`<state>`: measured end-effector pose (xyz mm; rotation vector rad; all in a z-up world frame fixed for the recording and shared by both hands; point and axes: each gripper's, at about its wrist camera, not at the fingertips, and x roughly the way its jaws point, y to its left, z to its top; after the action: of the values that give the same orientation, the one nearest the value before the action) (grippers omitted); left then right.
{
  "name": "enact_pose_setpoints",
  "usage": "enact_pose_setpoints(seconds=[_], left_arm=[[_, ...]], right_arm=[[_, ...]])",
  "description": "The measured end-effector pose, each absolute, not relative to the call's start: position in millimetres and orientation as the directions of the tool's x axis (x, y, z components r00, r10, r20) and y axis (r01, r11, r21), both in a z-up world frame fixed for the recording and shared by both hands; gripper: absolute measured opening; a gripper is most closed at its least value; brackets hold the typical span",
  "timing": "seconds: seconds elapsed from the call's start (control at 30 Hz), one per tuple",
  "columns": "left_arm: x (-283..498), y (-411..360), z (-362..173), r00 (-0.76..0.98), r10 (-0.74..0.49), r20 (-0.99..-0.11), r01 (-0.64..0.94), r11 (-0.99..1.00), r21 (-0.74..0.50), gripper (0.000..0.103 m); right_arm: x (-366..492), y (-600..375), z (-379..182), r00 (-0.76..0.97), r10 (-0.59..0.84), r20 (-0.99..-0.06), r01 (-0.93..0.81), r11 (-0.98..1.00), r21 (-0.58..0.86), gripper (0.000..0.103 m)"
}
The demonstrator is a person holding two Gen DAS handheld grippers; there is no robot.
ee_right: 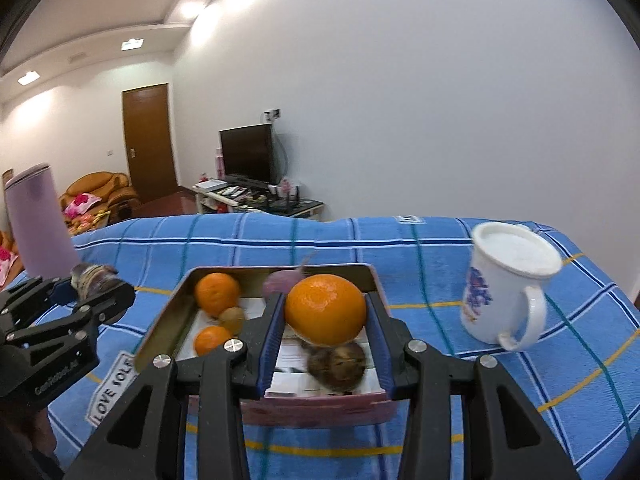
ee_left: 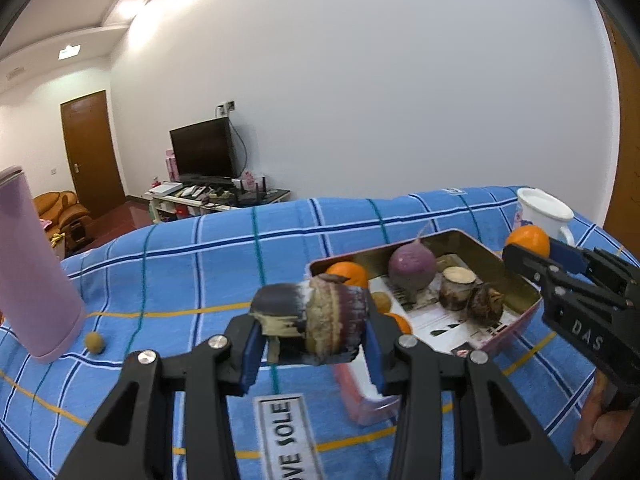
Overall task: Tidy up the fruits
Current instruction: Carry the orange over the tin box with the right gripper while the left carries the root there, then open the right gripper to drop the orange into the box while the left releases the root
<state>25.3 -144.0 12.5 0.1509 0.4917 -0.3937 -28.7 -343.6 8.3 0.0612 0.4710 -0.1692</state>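
A pink tin box (ee_left: 516, 322) (ee_right: 160, 312) sits on the blue checked cloth and holds oranges (ee_right: 217, 293), a purple round fruit (ee_left: 412, 266), a small brown fruit (ee_right: 233, 319) and brown taro-like pieces (ee_left: 456, 286). My left gripper (ee_left: 312, 344) is shut on a brown and purple taro-like piece (ee_left: 320, 320), held above the cloth just left of the box; it also shows in the right wrist view (ee_right: 94, 294). My right gripper (ee_right: 326, 332) is shut on a large orange (ee_right: 326, 308) above the box; it also shows in the left wrist view (ee_left: 536, 252).
A tall lilac tumbler (ee_left: 32, 268) (ee_right: 40, 220) stands at the left. A small yellow-brown fruit (ee_left: 94, 342) lies on the cloth near it. A white lidded mug (ee_right: 508, 284) (ee_left: 544, 210) stands right of the box. The cloth's far edge drops off to the room.
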Motion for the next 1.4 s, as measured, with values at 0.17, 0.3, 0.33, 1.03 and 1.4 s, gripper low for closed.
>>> enact_pose_setpoints(seconds=[0.17,0.3,0.33,1.03,1.4], left_arm=[[25,-166,11,0.795,-0.357,-0.491,0.434,0.899,0.049,0.044],[26,-181,5,0.78,-0.368,-0.506,0.45,0.892,0.047,0.044],[26,-184,3,0.775,-0.371,-0.512,0.455,0.889,0.044,0.044],[47,-197,-16,0.741,-0.293,-0.605,0.417,0.906,0.072,0.044],[49,-198,-17,0.739,-0.284,-0.61,0.411,0.909,0.074,0.044]], right_arm=[[-29,-363,9,0.869,-0.189,-0.457,0.222,0.975,0.019,0.042],[-24,-371,7,0.862,-0.184,-0.473,0.226,0.974,0.033,0.042],[-23,-371,7,0.859,-0.172,-0.482,0.217,0.975,0.039,0.042],[10,-342,-21,0.785,-0.034,-0.619,0.059,0.998,0.02,0.042],[13,-348,-27,0.761,0.049,-0.647,0.042,0.991,0.124,0.043]])
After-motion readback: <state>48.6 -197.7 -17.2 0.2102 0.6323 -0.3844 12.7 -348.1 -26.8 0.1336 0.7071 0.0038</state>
